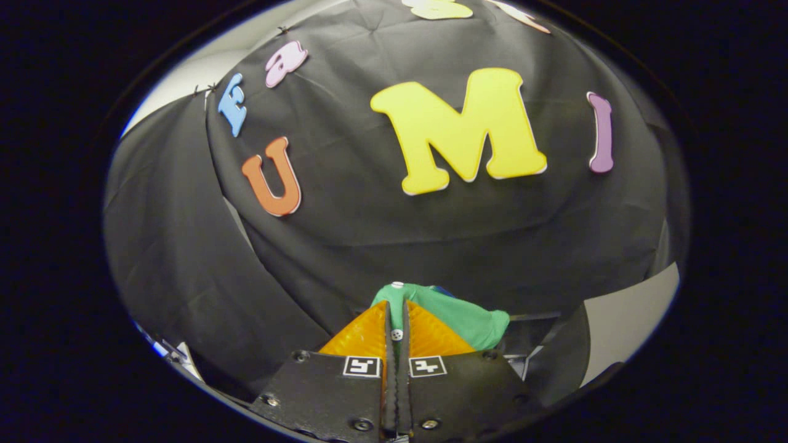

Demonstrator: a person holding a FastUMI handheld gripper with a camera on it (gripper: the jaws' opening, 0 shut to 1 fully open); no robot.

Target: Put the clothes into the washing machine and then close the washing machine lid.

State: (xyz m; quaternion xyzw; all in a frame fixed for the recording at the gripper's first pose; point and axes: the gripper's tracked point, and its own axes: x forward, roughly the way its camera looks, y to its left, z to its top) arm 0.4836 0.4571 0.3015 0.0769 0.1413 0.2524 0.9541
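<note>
Holding the green garment (474,320) pinched between the orange fingers (363,337); gripper (397,307) clamped tight on it, cloth bunching just ahead and right of the tips. Raised toward the booth wall. Judging: clothes picked, drop into machine and lid closing left.

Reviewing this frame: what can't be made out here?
- Green garment: most of it is hidden behind the orange fingers of the gripper, which pinch it; its type can't be told.
- White buttons: too small to tell how they attach.
- Grey bars beside the garment: cut off by cloth, unidentifiable.
</note>
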